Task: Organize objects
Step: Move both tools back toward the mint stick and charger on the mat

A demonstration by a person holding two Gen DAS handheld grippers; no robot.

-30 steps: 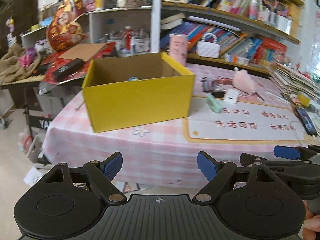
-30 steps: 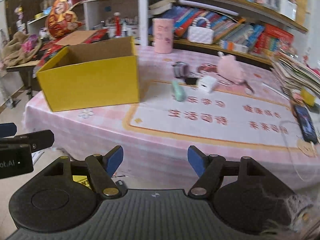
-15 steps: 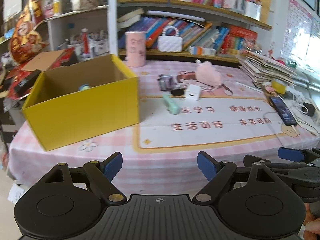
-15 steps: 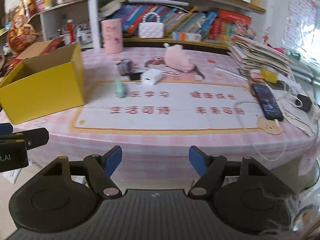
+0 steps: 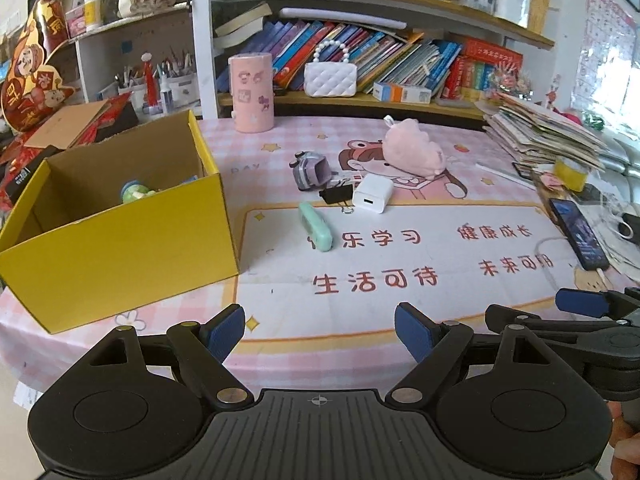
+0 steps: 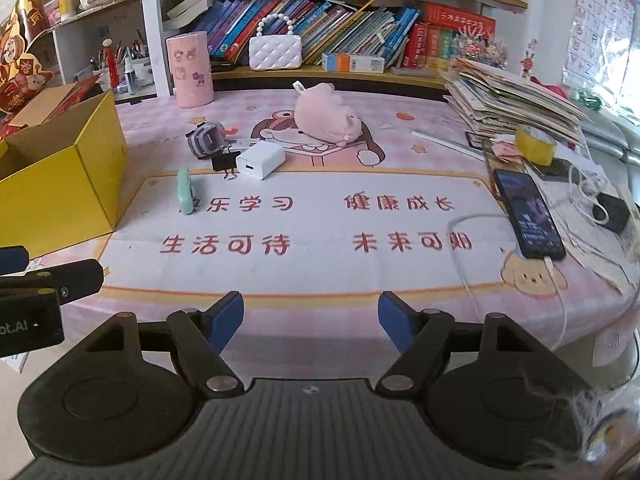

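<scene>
Both grippers hang at the near table edge, and both are empty: the left gripper with its jaws spread wide, the right gripper likewise gaping, nothing between the blue pads. Ahead on the pink table mat, five loose items cluster together. Nearest, one mint-green case lies alone. Just behind it, one black binder clip sits touching one white charger. Beyond those, one small grey toy car, and further right one pink plush. To the left stands one open yellow box, with at least one greenish item inside. At the far edge, one pink cylinder stands upright. On the right, one phone lies plugged in.
</scene>
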